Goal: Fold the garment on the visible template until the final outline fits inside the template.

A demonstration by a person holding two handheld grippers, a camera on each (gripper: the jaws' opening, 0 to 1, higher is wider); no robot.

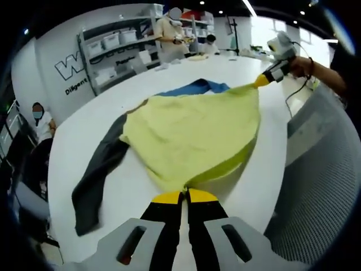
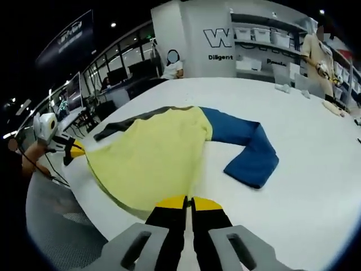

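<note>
Fingers (image 1: 175, 197) of left gripper (image 1: 185, 195) clamped on hem of yellow garment (image 1: 192, 135), right gripper (image 2: 188, 201) pinching opposite hem corner, garment spread on white counter (image 1: 84, 147), grey sleeve (image 1: 98, 175) one side, blue sleeve (image 2: 248, 152) other side.

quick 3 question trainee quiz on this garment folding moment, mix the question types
1. True or false: the left hand-held gripper is shut on the yellow garment.
2. Which sleeve colour lies bent on the table in the right gripper view: A red, B blue, C white?
3. Fill in: the other sleeve is dark ____.

Key: 1 true. 2 B, the blue sleeve. 3 grey. The right hand-held gripper also pinches the garment's edge.
</note>
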